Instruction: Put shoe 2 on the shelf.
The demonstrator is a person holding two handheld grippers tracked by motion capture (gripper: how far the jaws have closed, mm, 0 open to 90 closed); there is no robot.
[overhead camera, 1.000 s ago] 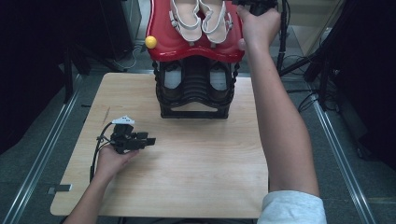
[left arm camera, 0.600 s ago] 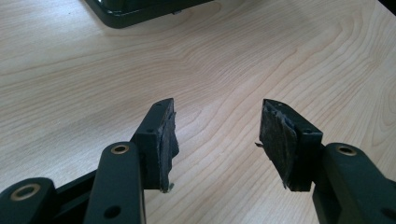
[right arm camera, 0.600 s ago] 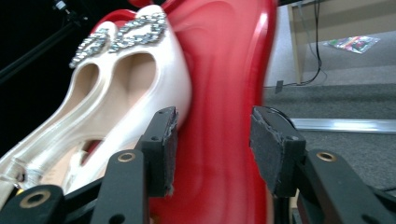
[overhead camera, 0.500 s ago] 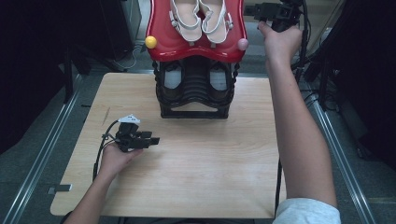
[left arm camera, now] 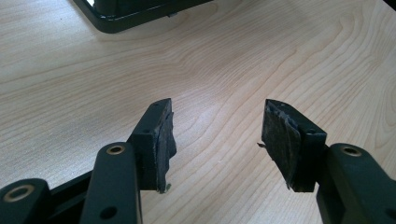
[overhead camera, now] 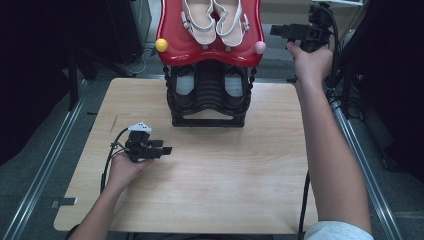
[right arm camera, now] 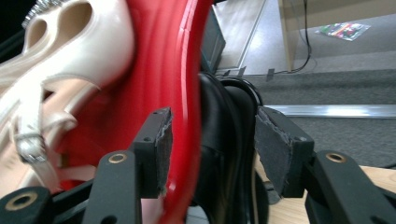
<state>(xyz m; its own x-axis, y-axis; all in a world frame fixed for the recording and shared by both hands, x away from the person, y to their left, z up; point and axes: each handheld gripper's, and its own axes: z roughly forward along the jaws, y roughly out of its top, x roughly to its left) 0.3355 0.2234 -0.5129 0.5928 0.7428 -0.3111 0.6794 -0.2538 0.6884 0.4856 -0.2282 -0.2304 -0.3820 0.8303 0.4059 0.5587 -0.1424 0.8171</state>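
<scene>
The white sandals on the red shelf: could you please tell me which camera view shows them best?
The high view: both white sandals lie side by side on the red shelf, though the top edge cuts them off. The right gripper view gives a close, blurred part of one sandal. The left gripper view looks at the table.

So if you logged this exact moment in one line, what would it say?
right gripper: jaws just opened, empty, beside red tray | sandals: on tray | left gripper: open, empty, low over table

Red shoe rack shelf (overhead camera: 210, 50) atop black rack, cream sandals (overhead camera: 215, 20) side by side
</scene>
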